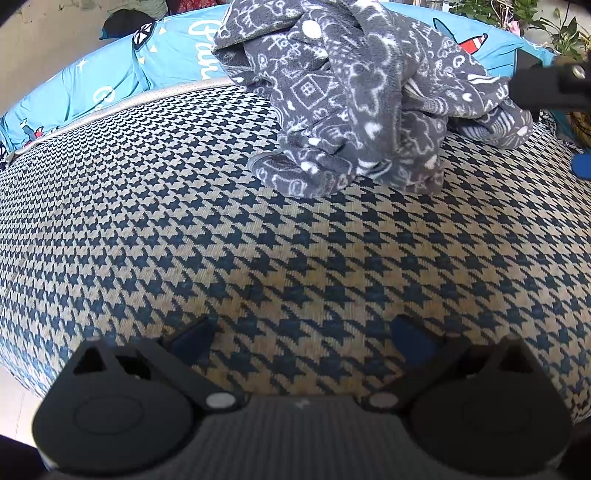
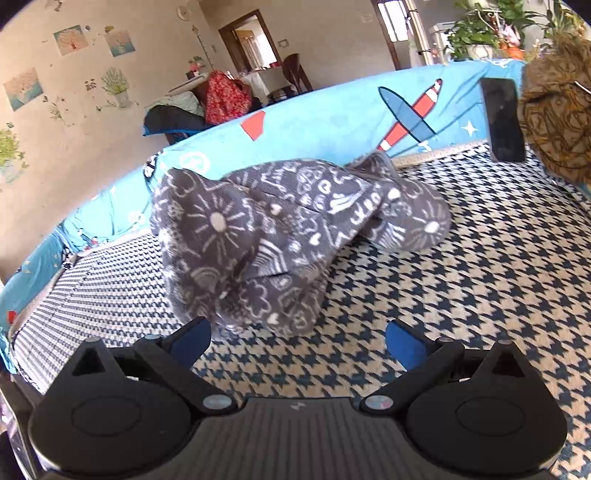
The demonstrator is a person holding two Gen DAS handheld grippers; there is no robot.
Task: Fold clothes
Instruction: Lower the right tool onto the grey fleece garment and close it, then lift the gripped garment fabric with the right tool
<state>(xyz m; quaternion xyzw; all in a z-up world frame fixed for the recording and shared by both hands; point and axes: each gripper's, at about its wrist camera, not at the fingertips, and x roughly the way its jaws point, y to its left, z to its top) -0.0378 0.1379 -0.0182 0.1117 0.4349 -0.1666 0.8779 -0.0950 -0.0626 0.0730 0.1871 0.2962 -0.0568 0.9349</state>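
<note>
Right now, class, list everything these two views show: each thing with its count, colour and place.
garment: one, grey fleece with white doodles, crumpled on the mat beside the blue cover
mat: one, navy and cream houndstooth, underneath everything
cover: one, blue with a red and white plane, along the back edge
phone: one, black, upright against the cover at right
furry thing: one, brown, far right
plants: several, green, beyond the cover
wall pictures: several, pastel, left wall
left gripper: open, above bare mat
right gripper: open, just short of the garment
</note>
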